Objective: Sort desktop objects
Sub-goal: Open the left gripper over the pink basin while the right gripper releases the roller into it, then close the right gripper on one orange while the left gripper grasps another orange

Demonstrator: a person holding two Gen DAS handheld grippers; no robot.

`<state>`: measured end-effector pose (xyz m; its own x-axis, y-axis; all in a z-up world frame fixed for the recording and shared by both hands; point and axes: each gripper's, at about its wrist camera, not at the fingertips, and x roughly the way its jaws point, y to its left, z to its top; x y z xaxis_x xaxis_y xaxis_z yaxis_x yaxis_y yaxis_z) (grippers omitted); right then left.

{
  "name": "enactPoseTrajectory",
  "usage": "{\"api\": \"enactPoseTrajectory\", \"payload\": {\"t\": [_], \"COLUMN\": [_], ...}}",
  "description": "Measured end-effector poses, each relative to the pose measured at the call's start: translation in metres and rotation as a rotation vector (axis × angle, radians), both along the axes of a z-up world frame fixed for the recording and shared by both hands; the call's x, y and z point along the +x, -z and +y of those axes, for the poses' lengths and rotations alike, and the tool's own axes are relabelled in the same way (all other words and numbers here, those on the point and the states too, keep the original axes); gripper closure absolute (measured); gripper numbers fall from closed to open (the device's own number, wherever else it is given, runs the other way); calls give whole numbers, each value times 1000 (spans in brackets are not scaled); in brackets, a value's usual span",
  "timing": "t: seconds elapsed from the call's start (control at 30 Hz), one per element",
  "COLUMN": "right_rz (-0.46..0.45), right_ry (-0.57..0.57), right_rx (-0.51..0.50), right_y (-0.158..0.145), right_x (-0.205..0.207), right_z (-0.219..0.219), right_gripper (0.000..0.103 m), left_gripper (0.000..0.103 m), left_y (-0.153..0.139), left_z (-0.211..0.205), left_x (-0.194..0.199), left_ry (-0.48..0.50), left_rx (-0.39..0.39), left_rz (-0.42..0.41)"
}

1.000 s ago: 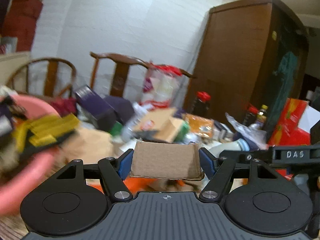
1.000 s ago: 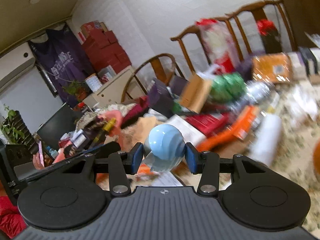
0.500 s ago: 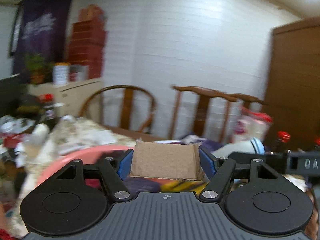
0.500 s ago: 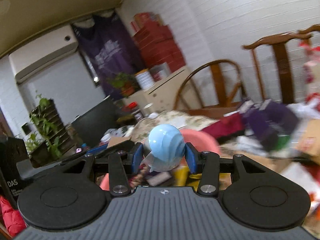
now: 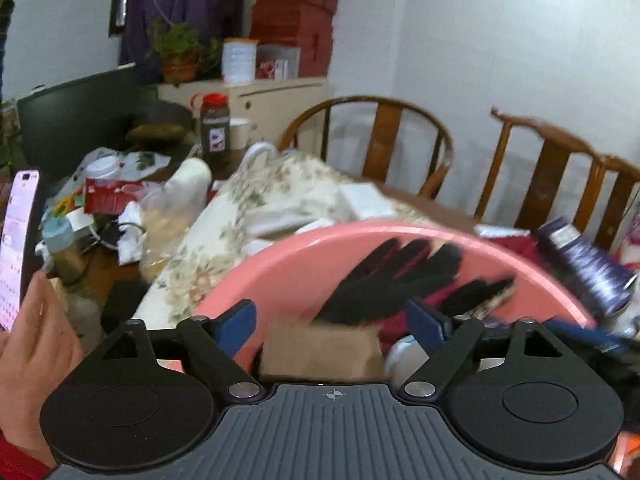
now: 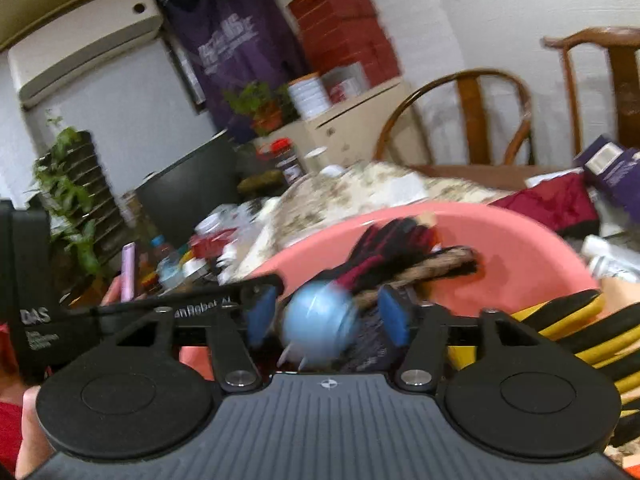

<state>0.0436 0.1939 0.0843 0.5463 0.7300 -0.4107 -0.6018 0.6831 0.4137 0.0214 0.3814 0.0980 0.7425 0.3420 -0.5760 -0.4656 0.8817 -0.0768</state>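
Both grippers letting go over the pink basin [image 5: 280, 264]!
Left gripper [image 5: 332, 326] jaws opening, cardboard piece [image 5: 320, 354] loose between them; right gripper [image 6: 326, 316] jaws opening, blue ball [image 6: 318, 324] free over the basin's near side.

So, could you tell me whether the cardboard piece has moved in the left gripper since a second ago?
Yes. The cardboard piece has dropped below the opening left gripper, clear of its blue pads, over the pink basin.

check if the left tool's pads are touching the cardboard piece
Apart. The left wrist view shows the opening left tool with clear gaps between both pads and the cardboard piece.
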Motion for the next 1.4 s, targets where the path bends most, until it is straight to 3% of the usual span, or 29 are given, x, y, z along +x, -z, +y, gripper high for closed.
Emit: {"api": "enactPoseTrajectory", "payload": {"t": [0.17, 0.27, 0.37, 0.63, 0.87, 1.1, 1.13, 1.27, 1.37, 1.4], "right_rz": [-34, -66, -97, -164, -228, -243, -243, -241, -181, -201], "right_ry": [17, 25, 6, -7, 57, 204, 230, 323, 388, 446], "right_rx": [50, 80, 76, -31, -81, -71, -68, -87, 6, -5], "right_y": [-15, -28, -32, 14, 64, 76, 75, 76, 77, 76], "right_x": [-7, -21, -43, -127, -194, -206, -204, -209, -212, -214], "right_z": [-19, -40, -67, -152, -240, -317, -328, -380, -433, -446], "right_gripper": [35, 27, 26, 26, 26, 24, 24, 23, 23, 23], "left_gripper": [12, 11, 9, 6, 6, 5, 4, 2, 2, 2], "left_y": [14, 9, 1, 0, 17, 53, 60, 74, 78, 79], "left_z": [1, -4, -25, -108, -221, -343, -356, -388, -409, -417], "left_x": [-7, -22, -41, -78, -87, -63, -60, -44, -36, -34], "left_ry": [-45, -51, -21, 79, 341, 624, 650, 728, 756, 760], "left_rx": [49, 53, 70, 127, 110, 70, 66, -79, -79, -69], "left_rz": [55, 28, -4, -69, -126, -103, -96, -94, -98, -99]}}
